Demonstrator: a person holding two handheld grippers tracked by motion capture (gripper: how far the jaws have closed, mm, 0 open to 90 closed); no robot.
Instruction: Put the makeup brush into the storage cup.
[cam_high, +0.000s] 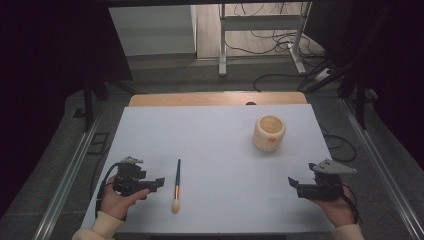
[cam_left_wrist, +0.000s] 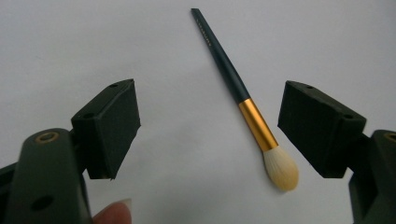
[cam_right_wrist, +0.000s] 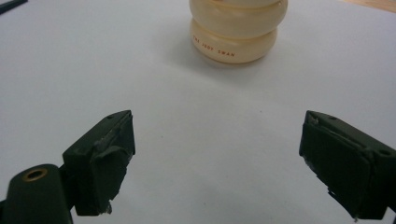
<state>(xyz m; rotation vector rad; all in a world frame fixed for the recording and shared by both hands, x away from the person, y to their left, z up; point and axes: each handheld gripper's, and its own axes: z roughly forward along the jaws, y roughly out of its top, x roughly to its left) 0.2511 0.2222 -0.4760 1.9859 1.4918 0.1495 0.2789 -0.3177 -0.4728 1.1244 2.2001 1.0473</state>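
A makeup brush (cam_high: 176, 185) with a dark handle, gold ferrule and cream bristles lies on the white table sheet (cam_high: 215, 145), bristles toward the near edge. My left gripper (cam_high: 159, 184) sits just left of it, held in a hand, jaws open and pointing at it. In the left gripper view the brush (cam_left_wrist: 232, 77) lies ahead between the open jaws (cam_left_wrist: 217, 130), untouched. A cream ribbed cup (cam_high: 269, 133) stands upright at the far right. My right gripper (cam_high: 294, 183) rests open near the right front, and its own view has the cup (cam_right_wrist: 238, 32) ahead of the empty jaws (cam_right_wrist: 219, 158).
A strip of bare wooden tabletop (cam_high: 215, 98) runs along the sheet's far edge. Metal rails (cam_high: 75, 165) flank the table on both sides. Beyond it are a metal stand's legs (cam_high: 222, 55) and loose cables (cam_high: 280, 75) on the floor.
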